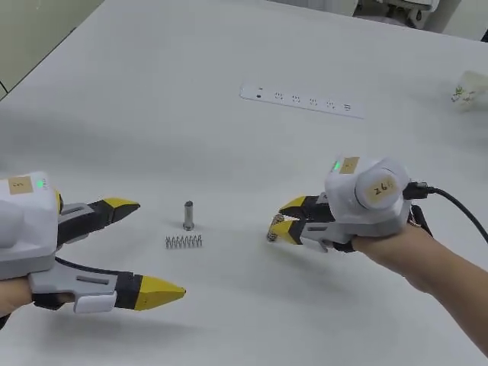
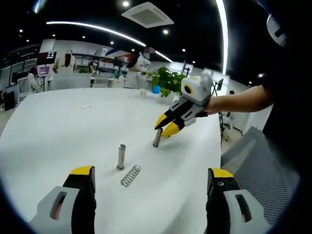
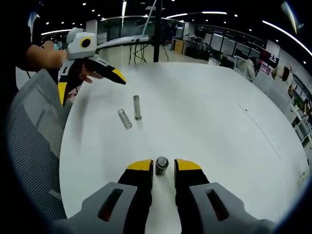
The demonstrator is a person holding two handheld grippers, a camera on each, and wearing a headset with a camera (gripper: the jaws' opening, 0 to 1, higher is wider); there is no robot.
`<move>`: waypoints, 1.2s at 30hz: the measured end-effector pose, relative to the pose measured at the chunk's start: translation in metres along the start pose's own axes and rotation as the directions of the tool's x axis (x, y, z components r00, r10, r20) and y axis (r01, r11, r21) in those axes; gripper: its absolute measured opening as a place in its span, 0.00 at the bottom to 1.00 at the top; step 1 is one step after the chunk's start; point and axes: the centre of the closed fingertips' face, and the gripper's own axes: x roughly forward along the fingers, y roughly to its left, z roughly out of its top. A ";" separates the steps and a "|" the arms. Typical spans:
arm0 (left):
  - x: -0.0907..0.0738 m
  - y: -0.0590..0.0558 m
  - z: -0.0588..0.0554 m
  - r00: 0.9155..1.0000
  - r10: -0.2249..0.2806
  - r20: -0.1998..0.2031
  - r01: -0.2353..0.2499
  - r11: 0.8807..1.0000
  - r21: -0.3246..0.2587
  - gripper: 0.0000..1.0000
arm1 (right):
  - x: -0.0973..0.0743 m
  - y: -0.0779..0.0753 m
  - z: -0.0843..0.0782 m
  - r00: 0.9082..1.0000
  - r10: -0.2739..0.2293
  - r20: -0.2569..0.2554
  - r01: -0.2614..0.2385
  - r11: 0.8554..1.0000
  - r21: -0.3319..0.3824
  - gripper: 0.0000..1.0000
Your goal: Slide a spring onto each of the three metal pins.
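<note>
You held your left gripper point(image 1: 145, 248) low at the near left of the white table point(image 1: 152, 91). Its two yellow-tipped jaws were spread wide, with nothing between them. Ahead of it one bare metal pin point(image 1: 188, 215) stood upright. One loose spring point(image 1: 184, 242) lay on its side just beside the pin's foot, nearer to you and not touching it.

Your right gripper point(image 1: 284, 218) sat well to the right, jaws drawn narrow on either side of a second pin point(image 3: 162, 162). That pin carried a second spring point(image 2: 157, 139) around its shaft. The right gripper view showed a sliver of table on each side of it, so I could not tell whether the jaws pinched it.

That made two pins and two springs in sight. One power strip point(image 1: 301, 100) lay across the far side.
</note>
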 end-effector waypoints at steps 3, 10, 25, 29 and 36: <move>0.000 0.000 0.000 1.000 0.001 -0.002 -0.001 1.000 0.005 0.92 | 0.000 0.001 0.001 1.000 -0.002 0.004 0.002 1.000 -0.001 0.15; -0.002 0.001 -0.001 1.000 0.002 -0.002 -0.002 1.000 0.004 0.92 | -0.005 0.005 0.004 1.000 -0.005 0.017 0.005 1.000 0.002 0.15; 0.000 0.002 -0.001 1.000 -0.002 0.001 0.002 1.000 0.000 0.92 | -0.026 0.011 0.030 0.995 0.000 0.101 0.001 1.000 -0.002 0.15; 0.000 0.002 -0.001 1.000 -0.002 0.002 0.002 1.000 0.002 0.92 | -0.027 0.019 0.037 0.994 0.014 0.112 -0.012 1.000 -0.019 0.15; -0.001 0.001 -0.001 1.000 -0.003 0.003 0.003 1.000 0.000 0.91 | -0.019 0.034 0.043 0.993 0.059 0.103 -0.053 0.997 -0.064 0.14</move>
